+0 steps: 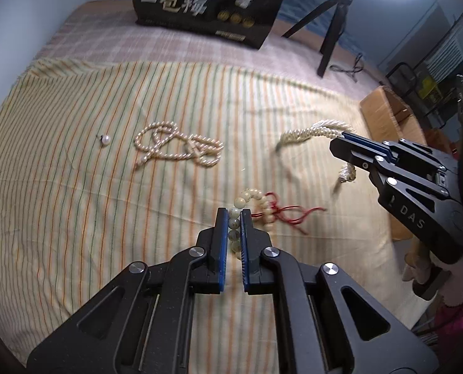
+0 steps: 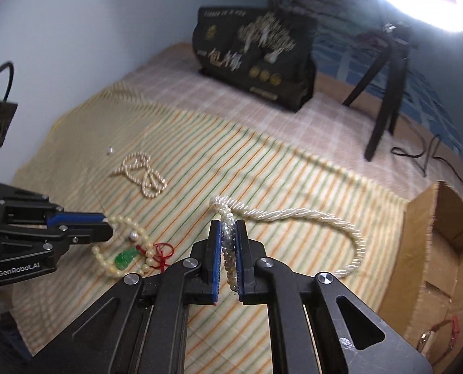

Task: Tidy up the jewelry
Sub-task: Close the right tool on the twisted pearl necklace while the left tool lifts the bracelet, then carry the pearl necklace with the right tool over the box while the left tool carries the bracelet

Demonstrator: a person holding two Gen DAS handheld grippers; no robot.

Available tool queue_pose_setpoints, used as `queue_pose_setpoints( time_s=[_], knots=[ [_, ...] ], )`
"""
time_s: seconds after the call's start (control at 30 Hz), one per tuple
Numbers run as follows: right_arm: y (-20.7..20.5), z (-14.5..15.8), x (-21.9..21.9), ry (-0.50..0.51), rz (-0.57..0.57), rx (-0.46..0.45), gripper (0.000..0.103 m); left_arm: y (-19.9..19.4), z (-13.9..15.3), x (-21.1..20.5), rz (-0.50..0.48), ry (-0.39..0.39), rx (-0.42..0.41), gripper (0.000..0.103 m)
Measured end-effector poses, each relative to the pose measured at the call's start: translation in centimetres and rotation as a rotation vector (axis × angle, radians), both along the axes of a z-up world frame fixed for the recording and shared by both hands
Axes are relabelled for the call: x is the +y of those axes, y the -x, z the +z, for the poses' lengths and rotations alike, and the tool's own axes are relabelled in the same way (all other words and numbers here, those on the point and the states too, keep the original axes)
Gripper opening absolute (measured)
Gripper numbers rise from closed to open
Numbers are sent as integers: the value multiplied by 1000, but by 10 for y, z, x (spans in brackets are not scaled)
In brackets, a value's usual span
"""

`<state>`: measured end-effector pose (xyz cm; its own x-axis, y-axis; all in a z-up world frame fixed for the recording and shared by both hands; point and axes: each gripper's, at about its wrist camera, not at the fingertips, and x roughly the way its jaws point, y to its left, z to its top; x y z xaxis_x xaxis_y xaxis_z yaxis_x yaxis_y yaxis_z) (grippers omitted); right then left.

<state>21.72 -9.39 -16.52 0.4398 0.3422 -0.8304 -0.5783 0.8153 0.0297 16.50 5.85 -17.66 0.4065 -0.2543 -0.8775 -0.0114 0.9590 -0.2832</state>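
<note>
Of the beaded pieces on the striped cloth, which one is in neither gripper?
The loose tangled strand of small pearls, lying free. The left gripper clamps the cream bead bracelet with red cord; the right gripper clamps the twisted multi-strand pearl rope.

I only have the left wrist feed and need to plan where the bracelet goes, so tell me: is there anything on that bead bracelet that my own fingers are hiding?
Observer: Yes. The right wrist view shows a green pendant on the bead bracelet, near the red cord.
Operator: And the twisted pearl rope, how much hangs free of the right gripper?
Observer: The right gripper is shut on the pearl rope, and a long loop curves out to its right over the striped cloth.
Operator: Anything beyond the cardboard box edge?
Observer: What looks like a watch with a red strap lies low beside the cardboard box.
</note>
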Motion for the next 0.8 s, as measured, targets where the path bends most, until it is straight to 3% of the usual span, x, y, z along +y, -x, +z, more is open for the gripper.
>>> queue_pose_setpoints(
  time_s=[0.4,0.8],
  knots=[
    [11,43,-32,-65,-95,-71,6,6,43,-27,-42,81,-84,5],
    [29,82,-62,-127,-148,-134,6,19,74,-36,-73,108,-157,5]
  ],
)
